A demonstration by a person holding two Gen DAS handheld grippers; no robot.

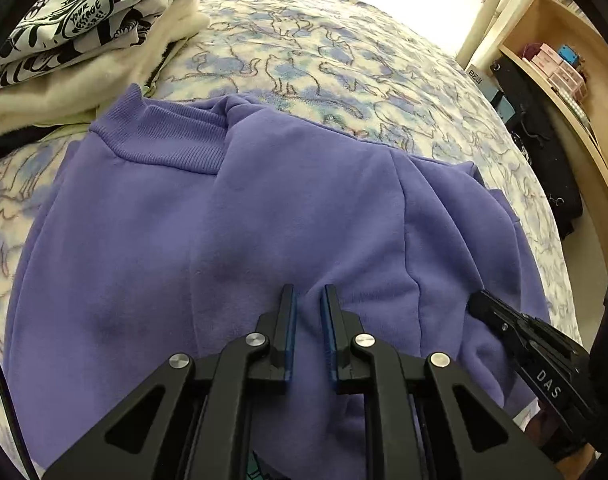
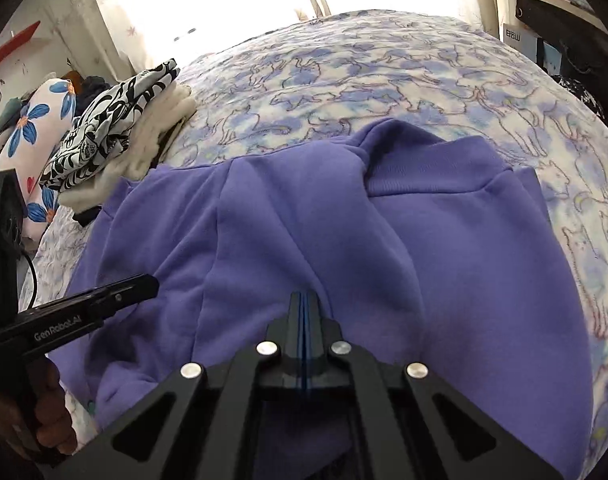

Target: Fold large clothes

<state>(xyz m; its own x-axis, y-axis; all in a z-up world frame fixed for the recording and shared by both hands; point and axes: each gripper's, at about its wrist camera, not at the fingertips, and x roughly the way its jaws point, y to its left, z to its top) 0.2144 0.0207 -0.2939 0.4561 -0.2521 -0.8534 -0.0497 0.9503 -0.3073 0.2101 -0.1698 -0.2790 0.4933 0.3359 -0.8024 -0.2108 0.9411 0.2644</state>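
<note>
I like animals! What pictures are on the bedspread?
Blue-and-white bedspread with outlined cats; clearest in the right wrist view.

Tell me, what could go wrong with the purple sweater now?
The right gripper is shut on only a thin pinch of the purple fleece sweatshirt, so it might slip free. The left gripper shows a gap between its fingers and may drop its fold. Dragging sideways could bump the folded black-and-white printed stack.

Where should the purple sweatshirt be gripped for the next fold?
Probably the near edge of the purple sweatshirt, coming from the near side. Its ribbed collar lies far across the bed, so folding away brings edge to collar.
</note>
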